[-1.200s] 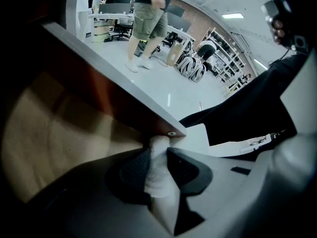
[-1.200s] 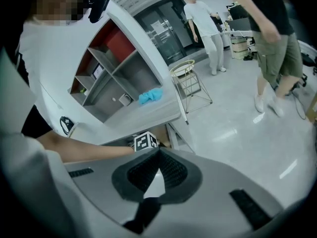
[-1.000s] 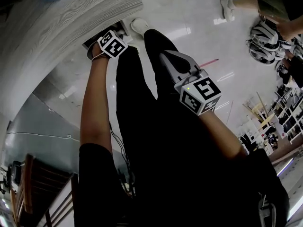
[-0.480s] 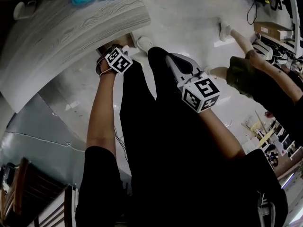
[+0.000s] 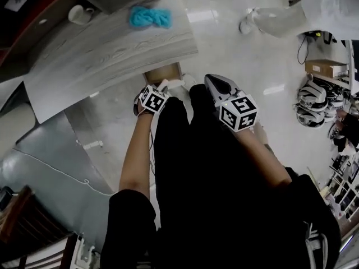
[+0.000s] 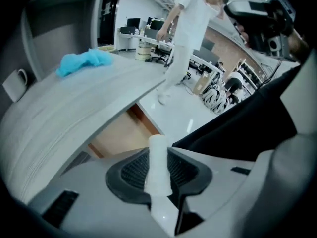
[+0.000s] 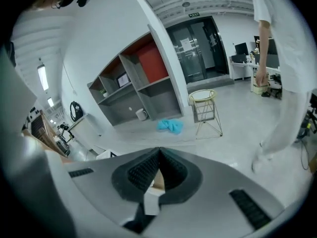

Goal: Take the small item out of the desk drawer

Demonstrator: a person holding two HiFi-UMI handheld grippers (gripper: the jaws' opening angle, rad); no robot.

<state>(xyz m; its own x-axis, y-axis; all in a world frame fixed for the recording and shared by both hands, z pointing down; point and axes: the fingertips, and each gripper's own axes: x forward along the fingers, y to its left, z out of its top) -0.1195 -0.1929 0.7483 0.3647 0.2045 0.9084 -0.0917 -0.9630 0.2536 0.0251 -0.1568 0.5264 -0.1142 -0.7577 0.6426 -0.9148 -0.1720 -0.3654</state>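
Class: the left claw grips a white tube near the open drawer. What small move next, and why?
Probably raise the left claw toward the desk top: it clamps the white tube, and the open drawer sits just beyond it.

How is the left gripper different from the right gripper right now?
The left gripper pinches a white stick; the right gripper holds nothing. The left jaws stand apart around the stick; the right jaws are shut together. The left gripper is nearer the drawer than the right gripper. Both have dark ribbed pads.
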